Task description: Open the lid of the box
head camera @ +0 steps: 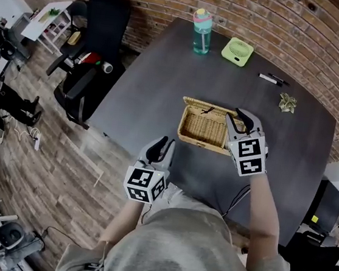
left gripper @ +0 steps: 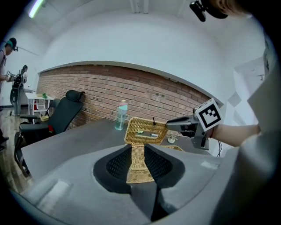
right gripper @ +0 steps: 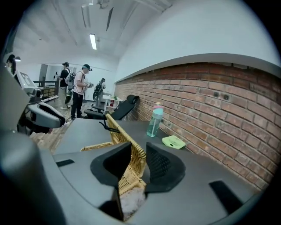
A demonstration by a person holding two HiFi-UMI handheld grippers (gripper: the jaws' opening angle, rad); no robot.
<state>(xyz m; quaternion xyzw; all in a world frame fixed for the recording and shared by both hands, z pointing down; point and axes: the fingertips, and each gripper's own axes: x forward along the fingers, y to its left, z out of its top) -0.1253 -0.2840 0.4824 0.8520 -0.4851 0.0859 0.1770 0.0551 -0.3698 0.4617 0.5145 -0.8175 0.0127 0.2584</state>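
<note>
Nearest us, the left gripper [head camera: 161, 144] hangs with jaws released, just short of the box [head camera: 200, 143] on the table [head camera: 151, 80]. Our right gripper [head camera: 240, 117] is clenched on the lid [left gripper: 141, 125], which stands upright. We judge 2 risks: the thin wicker rim could slip free and the lid drop shut, or the unbraced box could tip back as we pull. We count 1 box, 1 lid, 2 grippers, 1 bottle [head camera: 201, 31], 1 green fan [head camera: 237, 51].
</note>
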